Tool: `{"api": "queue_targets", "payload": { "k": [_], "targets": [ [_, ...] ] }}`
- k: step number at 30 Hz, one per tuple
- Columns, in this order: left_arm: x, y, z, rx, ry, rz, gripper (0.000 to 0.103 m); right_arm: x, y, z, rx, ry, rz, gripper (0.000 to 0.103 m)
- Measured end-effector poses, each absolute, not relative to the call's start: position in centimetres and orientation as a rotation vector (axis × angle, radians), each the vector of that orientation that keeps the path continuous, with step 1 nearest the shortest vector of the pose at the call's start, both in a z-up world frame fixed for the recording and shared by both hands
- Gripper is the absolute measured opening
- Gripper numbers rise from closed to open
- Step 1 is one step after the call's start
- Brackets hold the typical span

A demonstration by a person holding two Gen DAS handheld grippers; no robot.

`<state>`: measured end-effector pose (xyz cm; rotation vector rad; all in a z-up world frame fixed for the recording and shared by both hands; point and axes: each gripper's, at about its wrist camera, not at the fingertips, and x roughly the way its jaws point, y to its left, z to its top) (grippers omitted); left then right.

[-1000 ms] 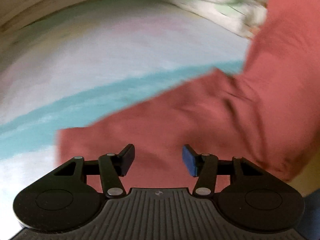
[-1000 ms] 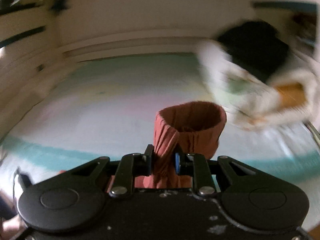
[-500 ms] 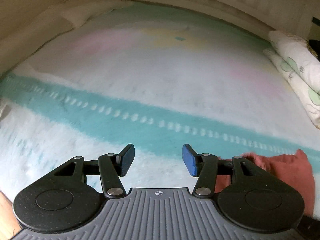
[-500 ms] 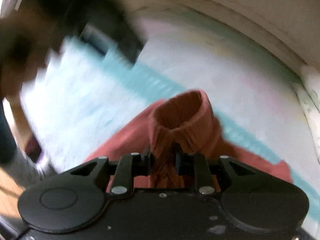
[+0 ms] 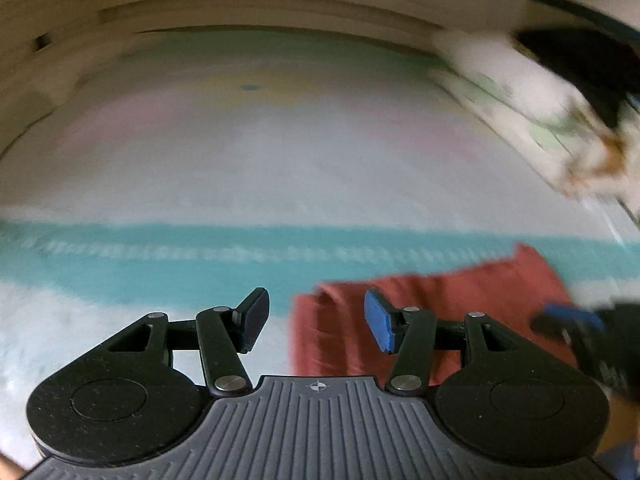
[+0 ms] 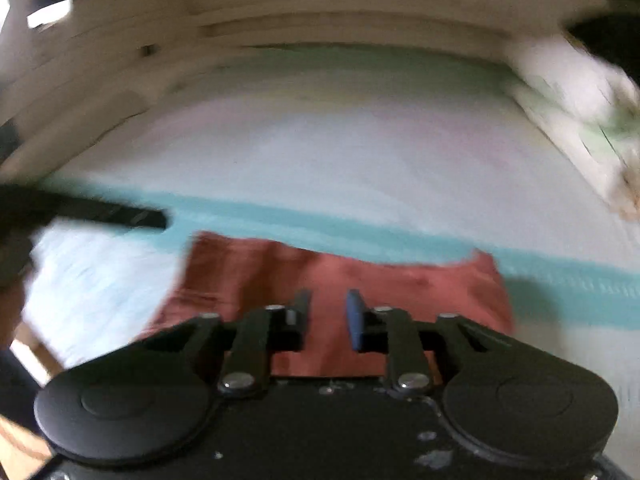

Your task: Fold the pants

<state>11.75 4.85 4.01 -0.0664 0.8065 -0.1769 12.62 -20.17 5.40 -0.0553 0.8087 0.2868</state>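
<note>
in the right wrist view our right claw (image 6: 328,314) is nearest, its two fingers parted with nothing between them, so it is released. just under and ahead of it lie the pants (image 6: 340,276), a rust-red cloth spread flat in a compact, roughly rectangular shape on the bed (image 6: 360,152), near the front edge and touching the teal stripe (image 6: 400,240) of the cover. in the left wrist view our left claw (image 5: 316,322) is also released, fingers wide apart; its left finger is over the bare cover and its right finger over the left edge of the pants (image 5: 460,296). at the right border of that view a dark, blurred shape with blue seems to be the right claw (image 5: 572,320).

we judge that one fold is laid down and both claws are free, so we are between folds. the next move asks for taking an end of the cloth, probably with both claws at two corners, and carrying it over evenly. further away we see the pale bed cover, then a blurred pillow (image 6: 580,92) at the far right, and the wall behind.
</note>
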Motion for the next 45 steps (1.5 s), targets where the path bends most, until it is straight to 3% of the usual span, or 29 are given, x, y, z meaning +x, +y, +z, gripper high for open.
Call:
{"api": "queue_targets", "payload": {
  "k": [8,9,11,14,20,25,31,35,38,40,41,42,44,45],
  "targets": [
    [11.5,5.6,1.9,-0.077,0.866,-0.134,0.052,8.7,-14.4,2.6,-0.146,0.821,0.514,0.017],
    [11.6,6.0,1.9,-0.093,0.869,-0.122,0.052,8.2,-13.0,1.9,-0.147,0.859,0.585,0.011],
    [11.6,6.5,2.0,-0.120,0.870,-0.112,0.052,6.8,-10.7,0.5,-0.199,0.890,0.657,0.012],
    [11.6,6.7,2.1,-0.146,0.862,-0.128,0.052,5.3,-9.4,0.1,-0.318,0.832,0.677,0.013],
    [11.5,4.0,2.2,-0.115,0.840,-0.239,0.052,8.3,-13.7,2.6,-0.148,0.841,0.618,0.013],
    [11.9,3.2,1.3,-0.100,0.858,-0.227,0.052,11.2,-20.2,5.1,-0.045,0.804,0.395,0.024],
    [11.9,2.9,-1.5,-0.014,0.962,-0.187,0.054,19.0,-24.8,2.3,-0.004,0.907,0.196,0.026],
    [11.4,4.0,-2.2,-0.056,0.966,-0.208,0.056,23.1,-26.7,-1.1,0.041,0.993,0.111,0.010],
    [11.2,4.2,-2.2,-0.052,0.955,-0.217,0.057,24.0,-27.2,-1.8,0.072,0.995,0.108,0.009],
    [11.0,4.5,-1.7,-0.073,0.945,-0.214,0.057,23.9,-27.3,-1.1,0.074,0.975,0.117,0.015],
    [10.8,4.8,-1.4,-0.081,0.936,-0.213,0.057,23.5,-27.6,-0.6,0.089,0.954,0.126,0.029],
    [10.8,4.6,-1.2,-0.079,0.926,-0.209,0.057,23.1,-28.1,-0.1,0.111,0.933,0.130,0.056],
    [10.5,4.4,-0.6,-0.052,0.899,-0.190,0.056,21.7,-29.2,1.0,0.137,0.902,0.127,0.076],
    [10.4,4.5,-0.4,-0.035,0.884,-0.181,0.057,21.0,-29.5,1.4,0.141,0.898,0.133,0.076]
  ]
}}
